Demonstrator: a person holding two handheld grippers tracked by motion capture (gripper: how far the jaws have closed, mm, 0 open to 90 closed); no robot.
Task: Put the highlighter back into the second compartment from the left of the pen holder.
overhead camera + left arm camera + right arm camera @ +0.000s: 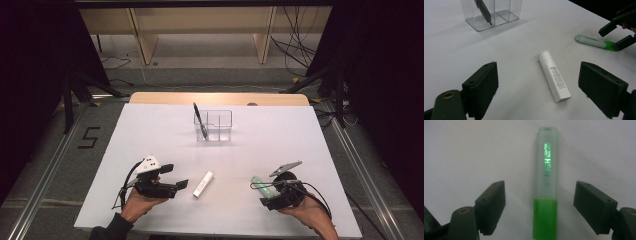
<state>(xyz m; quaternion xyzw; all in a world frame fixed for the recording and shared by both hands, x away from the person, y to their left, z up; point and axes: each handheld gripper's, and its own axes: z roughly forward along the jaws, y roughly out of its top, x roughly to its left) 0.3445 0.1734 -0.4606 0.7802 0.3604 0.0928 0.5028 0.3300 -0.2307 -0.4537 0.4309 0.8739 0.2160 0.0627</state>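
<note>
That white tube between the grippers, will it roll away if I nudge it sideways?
Probably. The white tube looks round and lies flat on the table, so a sideways nudge may roll it. It looks rigid and smooth, perhaps slippery between the open left gripper jaws.

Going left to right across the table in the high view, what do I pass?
left gripper → white tube → clear organizer holding a black pen, farther back → green highlighter → right gripper, open around the highlighter's near end.

highlighter (545, 195): lower end cut off | pen (483, 10): top cut off | tube (554, 75): print unreadable
</note>
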